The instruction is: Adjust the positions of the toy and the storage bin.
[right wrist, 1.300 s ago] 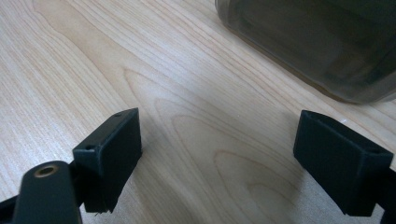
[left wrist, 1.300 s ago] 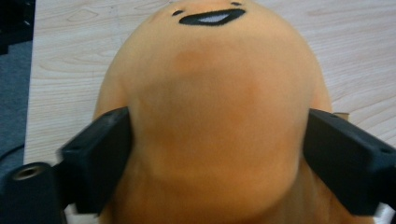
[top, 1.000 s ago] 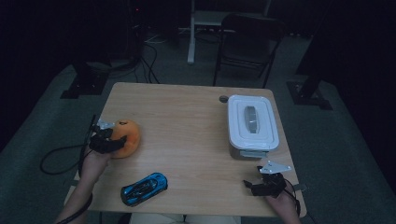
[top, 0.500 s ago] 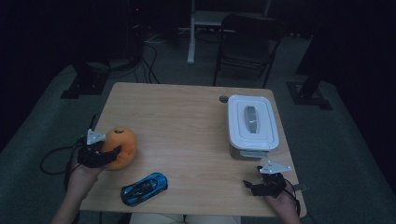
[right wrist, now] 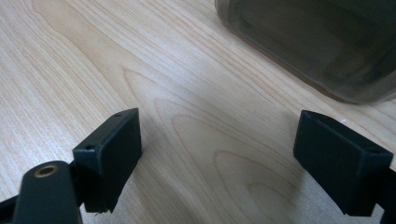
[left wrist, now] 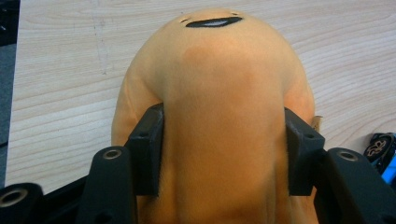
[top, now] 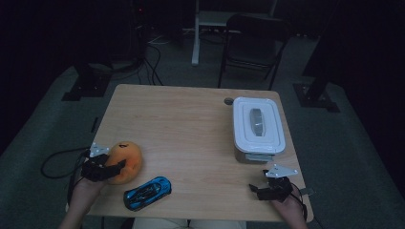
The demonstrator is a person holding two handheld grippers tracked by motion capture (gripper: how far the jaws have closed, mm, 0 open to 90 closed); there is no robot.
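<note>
An orange plush toy with a dark slit on top sits at the table's near left. My left gripper is shut on it. In the left gripper view both black pads dent the orange plush toy on either side. The jaws have just been opening a little, and the toy is still squeezed between them. My right gripper rests low at the near right edge. It is open, and between the jaws of the right gripper lies bare wood.
A blue toy car lies near the front edge, right of the plush; its nose shows as the blue toy car. A white lidded box stands at the right, just beyond my right gripper, its wall close ahead. The wooden table spans between.
My left gripper has carried the orange plush toward the table's near edge. The right gripper, the car and the box have stayed put.
</note>
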